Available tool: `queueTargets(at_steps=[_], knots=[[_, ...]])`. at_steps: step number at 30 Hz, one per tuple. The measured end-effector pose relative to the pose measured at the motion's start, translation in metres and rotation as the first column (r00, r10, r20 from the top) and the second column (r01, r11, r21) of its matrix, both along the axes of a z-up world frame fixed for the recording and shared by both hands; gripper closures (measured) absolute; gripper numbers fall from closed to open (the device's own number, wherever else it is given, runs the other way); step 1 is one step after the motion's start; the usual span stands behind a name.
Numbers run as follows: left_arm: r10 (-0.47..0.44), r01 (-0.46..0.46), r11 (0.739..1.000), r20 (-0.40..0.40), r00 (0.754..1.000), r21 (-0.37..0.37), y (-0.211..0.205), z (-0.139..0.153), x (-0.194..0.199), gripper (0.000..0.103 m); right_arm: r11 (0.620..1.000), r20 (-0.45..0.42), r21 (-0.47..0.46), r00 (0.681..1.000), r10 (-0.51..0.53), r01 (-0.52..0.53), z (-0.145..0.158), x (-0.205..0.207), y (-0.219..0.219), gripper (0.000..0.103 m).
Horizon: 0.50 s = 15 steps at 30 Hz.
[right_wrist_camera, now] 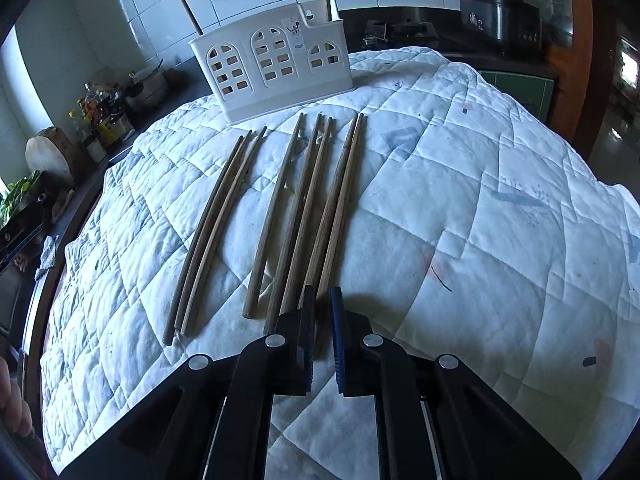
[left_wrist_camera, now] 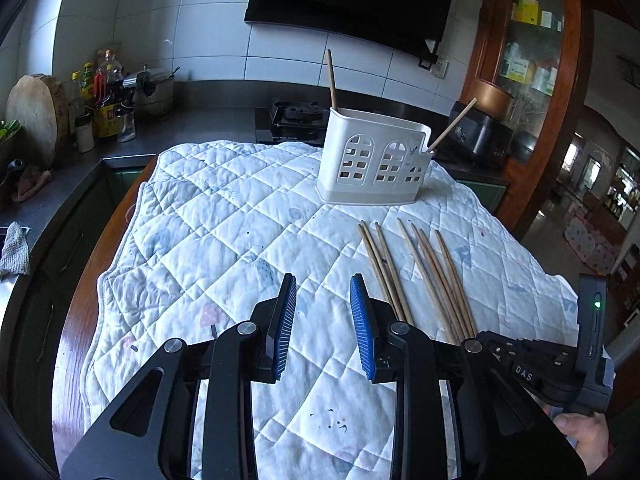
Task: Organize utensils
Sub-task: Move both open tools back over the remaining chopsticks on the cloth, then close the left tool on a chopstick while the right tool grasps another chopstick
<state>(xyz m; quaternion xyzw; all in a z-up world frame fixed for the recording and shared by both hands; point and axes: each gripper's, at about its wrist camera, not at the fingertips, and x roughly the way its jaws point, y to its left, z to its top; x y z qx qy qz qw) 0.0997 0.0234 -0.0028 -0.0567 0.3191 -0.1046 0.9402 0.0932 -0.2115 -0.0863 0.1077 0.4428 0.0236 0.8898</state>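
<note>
Here my left gripper hangs over the quilted cloth with its blue-padded jaws spread wide and nothing between them. My right gripper sits low at the near ends of the loose chopsticks; its jaws are narrowed to a slim gap, and one stick of the right-hand pair runs down toward that gap, but I cannot tell whether the pads are actually pinching it.

The chopsticks lie on the cloth in a rough row, all pointing toward the white utensil holder: three close together on the left, a single one and then two more in the middle, and a tight pair on the right. In the left wrist view they lie just right of my left gripper.

The holder stands upright at the far edge of the cloth, its front wall cut with arched window openings. Two chopsticks already stand in it, one leaning out at each end.

The cloth covers a wooden table, whose left edge shows bare. Beyond it runs a dark kitchen counter with bottles and a round chopping block.
</note>
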Motion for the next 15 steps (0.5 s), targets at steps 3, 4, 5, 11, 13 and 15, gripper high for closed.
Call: queueTargets(at_steps=[3,4,5,11,13,15], knots=[[-0.003,0.003,1.0,-0.012,1.0,0.001,-0.003,-0.004,0.0,0.074,1.0,-0.005,0.004,1.0,-0.001,0.001,0.0,0.0,0.0,0.095],[-0.005,0.005,1.0,-0.016,1.0,0.001,-0.004,-0.005,0.0,0.074,1.0,-0.007,0.008,1.0,0.0,0.0,0.0,0.001,0.0,0.095],[-0.006,0.006,1.0,-0.019,1.0,0.001,-0.005,-0.006,0.0,0.074,1.0,-0.008,0.008,1.0,0.0,0.0,0.0,0.001,0.0,0.095],[-0.006,0.005,1.0,-0.036,0.999,-0.009,-0.009,-0.011,-0.002,0.074,1.0,-0.026,-0.004,1.0,-0.007,0.006,-0.006,0.008,0.001,0.094],[-0.01,0.01,1.0,-0.04,0.999,-0.009,-0.01,-0.011,-0.003,0.074,1.0,-0.015,-0.03,1.0,-0.006,0.005,-0.006,0.008,0.004,0.095],[-0.014,0.014,1.0,-0.042,0.999,-0.005,-0.011,-0.012,-0.003,0.074,0.999,-0.005,-0.045,1.0,-0.007,0.007,-0.006,0.006,0.006,0.095]])
